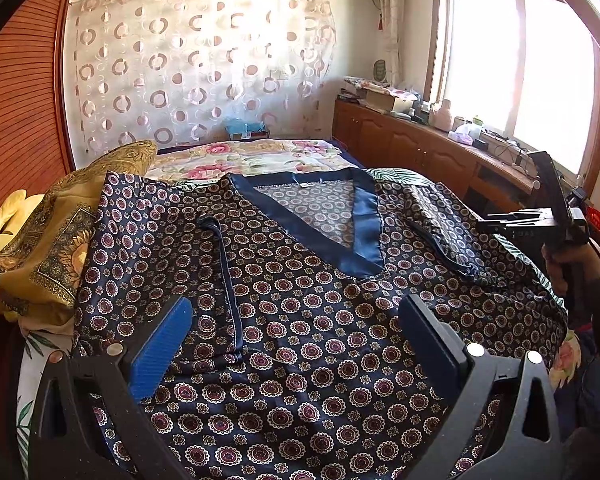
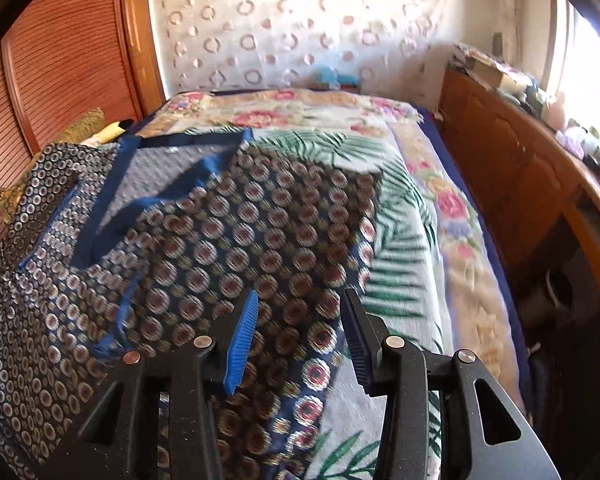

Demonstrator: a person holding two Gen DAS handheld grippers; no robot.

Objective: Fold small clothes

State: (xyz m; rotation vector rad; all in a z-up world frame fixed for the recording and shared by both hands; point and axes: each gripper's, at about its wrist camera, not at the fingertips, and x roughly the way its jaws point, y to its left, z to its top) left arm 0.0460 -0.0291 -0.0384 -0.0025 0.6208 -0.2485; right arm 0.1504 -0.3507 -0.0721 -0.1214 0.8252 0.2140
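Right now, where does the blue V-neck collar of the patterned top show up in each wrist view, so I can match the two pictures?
Left wrist view: the blue V-neck collar sits just above centre, its V pointing down toward the camera.
Right wrist view: the collar is at left of centre, blurred, running diagonally.
Shared landmark: the circle-patterned curtain on the far wall behind the bed.

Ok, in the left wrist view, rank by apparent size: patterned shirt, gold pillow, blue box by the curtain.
1. Patterned shirt, though nearness to the camera inflates it.
2. Gold pillow.
3. Blue box, farthest away, so its true size is unsure.
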